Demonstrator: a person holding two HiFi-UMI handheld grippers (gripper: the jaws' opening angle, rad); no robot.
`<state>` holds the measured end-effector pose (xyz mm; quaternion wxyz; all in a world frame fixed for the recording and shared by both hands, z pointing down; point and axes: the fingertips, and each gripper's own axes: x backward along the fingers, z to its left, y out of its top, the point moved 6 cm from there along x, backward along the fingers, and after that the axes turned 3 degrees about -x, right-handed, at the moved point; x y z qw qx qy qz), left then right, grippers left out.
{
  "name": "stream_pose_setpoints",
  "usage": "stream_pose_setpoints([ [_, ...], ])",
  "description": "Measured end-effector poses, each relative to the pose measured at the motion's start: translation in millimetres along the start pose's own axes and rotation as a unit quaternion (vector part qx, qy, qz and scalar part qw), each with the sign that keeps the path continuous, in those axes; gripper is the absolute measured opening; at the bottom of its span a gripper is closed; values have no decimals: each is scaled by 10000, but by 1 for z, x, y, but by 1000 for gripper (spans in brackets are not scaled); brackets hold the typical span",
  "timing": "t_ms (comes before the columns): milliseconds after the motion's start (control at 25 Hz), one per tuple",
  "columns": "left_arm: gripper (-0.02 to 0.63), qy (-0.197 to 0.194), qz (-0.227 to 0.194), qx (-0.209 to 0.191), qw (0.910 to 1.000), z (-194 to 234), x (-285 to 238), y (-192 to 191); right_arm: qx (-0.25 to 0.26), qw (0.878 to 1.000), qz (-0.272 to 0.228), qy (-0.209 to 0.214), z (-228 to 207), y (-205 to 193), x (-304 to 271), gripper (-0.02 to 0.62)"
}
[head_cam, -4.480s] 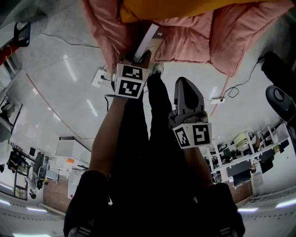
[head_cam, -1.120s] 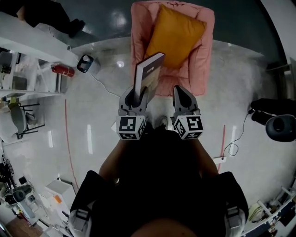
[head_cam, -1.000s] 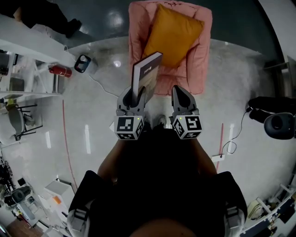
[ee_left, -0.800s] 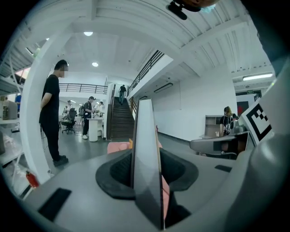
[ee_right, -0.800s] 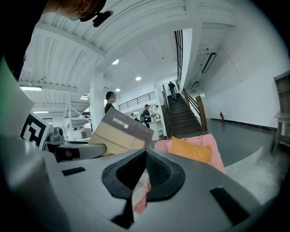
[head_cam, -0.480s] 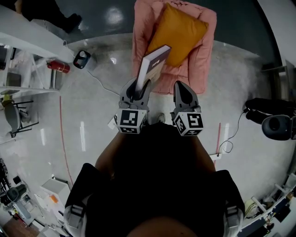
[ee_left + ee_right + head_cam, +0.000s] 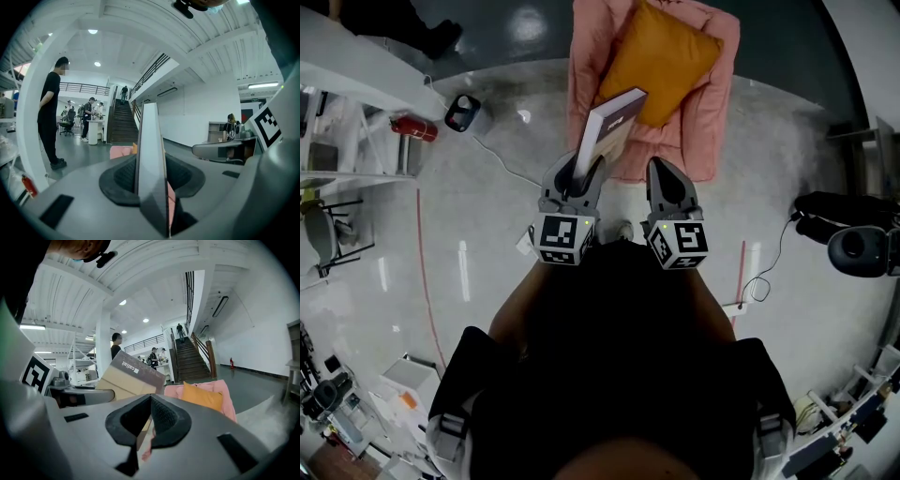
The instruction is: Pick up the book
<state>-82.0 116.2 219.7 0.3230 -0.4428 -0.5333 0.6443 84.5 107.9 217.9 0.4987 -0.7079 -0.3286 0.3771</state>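
Note:
A book with a dark spine and tan cover stands on edge in my left gripper, which is shut on its lower end. It hangs in the air in front of a pink armchair with an orange cushion. In the left gripper view the book fills the gap between the black pads. My right gripper is level with the left one, just to its right, with nothing in it. In the right gripper view the gripper has its pads meeting at the tips, and the book shows to the left.
White shelving and a red fire extinguisher are at the left. A black office chair and a floor cable lie at the right. A person in black stands at the left near a staircase.
Since several seconds ago the book has come up off the armchair, held in my left gripper. Over the last second it has tilted slightly to the right; both grippers stay side by side.

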Motion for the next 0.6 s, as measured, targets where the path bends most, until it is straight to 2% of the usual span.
stream_pose_setpoints([
  [600,153,-49,50,39,10000,5,6,-2,36,10000,0,-88,8,1,2,2],
])
